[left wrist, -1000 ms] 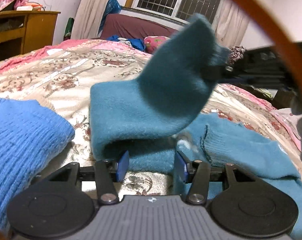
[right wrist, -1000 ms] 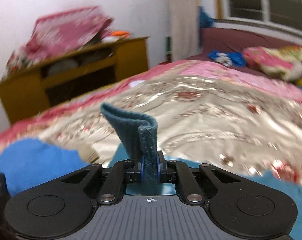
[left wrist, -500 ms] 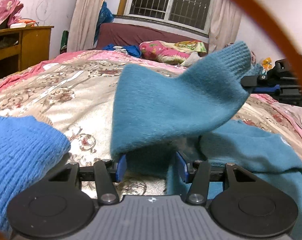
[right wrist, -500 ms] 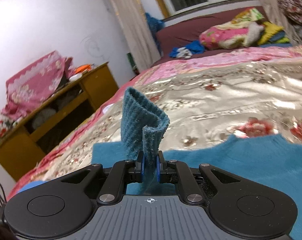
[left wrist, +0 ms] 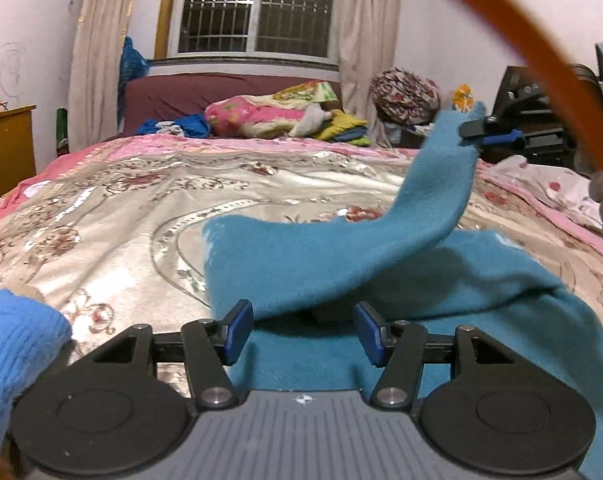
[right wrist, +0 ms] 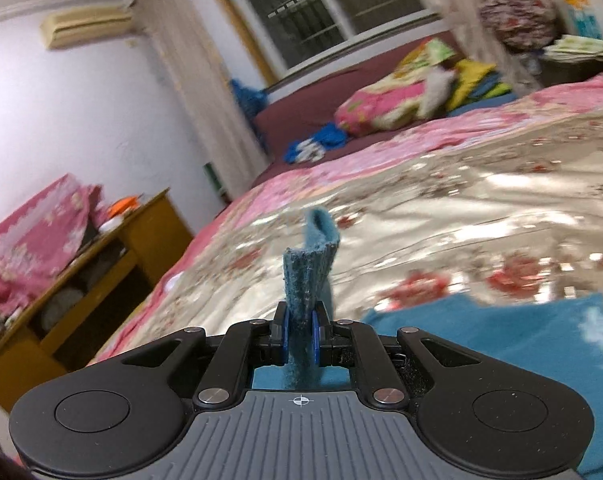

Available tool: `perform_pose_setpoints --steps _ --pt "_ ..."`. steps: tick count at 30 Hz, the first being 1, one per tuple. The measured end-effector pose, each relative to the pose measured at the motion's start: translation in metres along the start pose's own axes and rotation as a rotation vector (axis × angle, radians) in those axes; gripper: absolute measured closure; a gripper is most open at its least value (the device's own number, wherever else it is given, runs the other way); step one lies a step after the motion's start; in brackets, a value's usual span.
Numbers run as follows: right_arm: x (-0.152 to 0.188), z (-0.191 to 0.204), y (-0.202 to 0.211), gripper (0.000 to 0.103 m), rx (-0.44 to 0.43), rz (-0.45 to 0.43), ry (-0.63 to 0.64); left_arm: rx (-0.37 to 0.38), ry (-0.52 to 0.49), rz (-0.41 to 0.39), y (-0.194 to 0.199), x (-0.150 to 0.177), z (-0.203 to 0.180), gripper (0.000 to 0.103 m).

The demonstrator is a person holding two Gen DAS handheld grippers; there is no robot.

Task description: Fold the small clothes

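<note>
Teal sweater [left wrist: 481, 292] lay on the bed [left wrist: 149, 208], body spread at 5 o'clock of left view, one sleeve [left wrist: 433, 196] lifted toward 2 o'clock. Right claw [right wrist: 300, 330] was clamped tight on the sleeve's cuff w/ fabric bunched btwn its pads. Left claw [left wrist: 303, 334] sat about half open over the garment's near edge, jaws having just widened; cloth lay btwn them but pads weren't pressing it. Brighter blue knit [left wrist: 13, 344] sat at 8 o'clock, apart. Step, I'd judge: folding sleeve across the body. Next prob. needs right claw to lay cuff flat on the torso, then let go w/o dragging it.
</note>
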State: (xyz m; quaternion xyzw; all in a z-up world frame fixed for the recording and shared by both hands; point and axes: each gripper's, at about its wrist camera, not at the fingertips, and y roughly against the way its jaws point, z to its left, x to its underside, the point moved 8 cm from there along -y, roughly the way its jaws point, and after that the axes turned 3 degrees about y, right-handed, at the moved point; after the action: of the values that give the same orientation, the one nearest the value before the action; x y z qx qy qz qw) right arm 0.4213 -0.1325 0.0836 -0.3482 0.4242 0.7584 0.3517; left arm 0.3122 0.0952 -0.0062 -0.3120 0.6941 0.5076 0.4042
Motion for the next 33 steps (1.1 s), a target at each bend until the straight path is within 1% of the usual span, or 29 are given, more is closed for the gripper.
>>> perform_pose_setpoints --steps 4,6,8,11,13,14,16,18,22,24,26,27,28,29,30,31,33 --pt "0.004 -0.038 0.017 0.093 0.043 -0.019 -0.07 -0.002 0.004 0.03 -0.007 0.006 -0.001 0.042" --pt "0.017 -0.055 0.017 0.093 0.063 0.01 -0.103 -0.009 -0.006 0.035 -0.008 0.008 -0.004 0.042" --pt "0.029 -0.063 0.013 0.093 0.07 0.047 -0.124 -0.02 -0.023 0.027 -0.006 0.008 -0.008 0.042" --pt "0.031 -0.06 0.012 0.093 0.047 0.04 -0.129 -0.027 -0.046 0.007 -0.004 0.003 -0.019 0.042" --pt "0.027 -0.055 0.013 0.093 0.026 0.03 -0.13 -0.012 -0.062 -0.013 -0.003 -0.005 -0.034 0.042" --pt "0.024 -0.052 0.013 0.093 0.019 0.027 -0.123 -0.002 -0.074 -0.028 -0.003 -0.009 -0.043 0.041" --pt "0.022 -0.045 0.015 0.093 0.003 0.029 -0.112 0.019 -0.099 -0.071 -0.005 -0.022 -0.067 0.032" --pt "0.023 -0.038 0.017 0.093 -0.016 0.037 -0.106 0.039 -0.127 -0.11 -0.012 -0.036 -0.09 0.03" --pt "0.028 -0.027 0.022 0.093 -0.044 0.063 -0.091 0.079 -0.209 -0.121 -0.035 -0.053 -0.139 0.028" --pt "0.03 -0.024 0.024 0.093 -0.051 0.079 -0.079 0.05 -0.248 -0.121 -0.048 -0.058 -0.153 0.028" --pt "0.031 -0.021 0.027 0.092 -0.061 0.084 -0.071 0.012 -0.239 -0.112 -0.06 -0.062 -0.158 0.028" --pt "0.03 -0.021 0.029 0.093 -0.072 0.084 -0.07 0.0 -0.219 -0.104 -0.066 -0.064 -0.157 0.033" --pt "0.03 -0.019 0.031 0.093 -0.082 0.083 -0.071 -0.01 -0.193 -0.094 -0.071 -0.066 -0.155 0.048" --pt "0.029 -0.018 0.033 0.093 -0.095 0.084 -0.067 -0.017 -0.17 -0.082 -0.075 -0.068 -0.152 0.057" --pt "0.029 -0.016 0.034 0.093 -0.103 0.086 -0.061 -0.011 -0.135 -0.065 -0.079 -0.071 -0.148 0.072" --pt "0.029 -0.014 0.036 0.093 -0.112 0.088 -0.053 0.008 -0.093 -0.051 -0.082 -0.073 -0.144 0.079" --pt "0.03 -0.009 0.038 0.092 -0.131 0.093 -0.029 0.032 -0.02 -0.049 -0.08 -0.078 -0.129 0.082"
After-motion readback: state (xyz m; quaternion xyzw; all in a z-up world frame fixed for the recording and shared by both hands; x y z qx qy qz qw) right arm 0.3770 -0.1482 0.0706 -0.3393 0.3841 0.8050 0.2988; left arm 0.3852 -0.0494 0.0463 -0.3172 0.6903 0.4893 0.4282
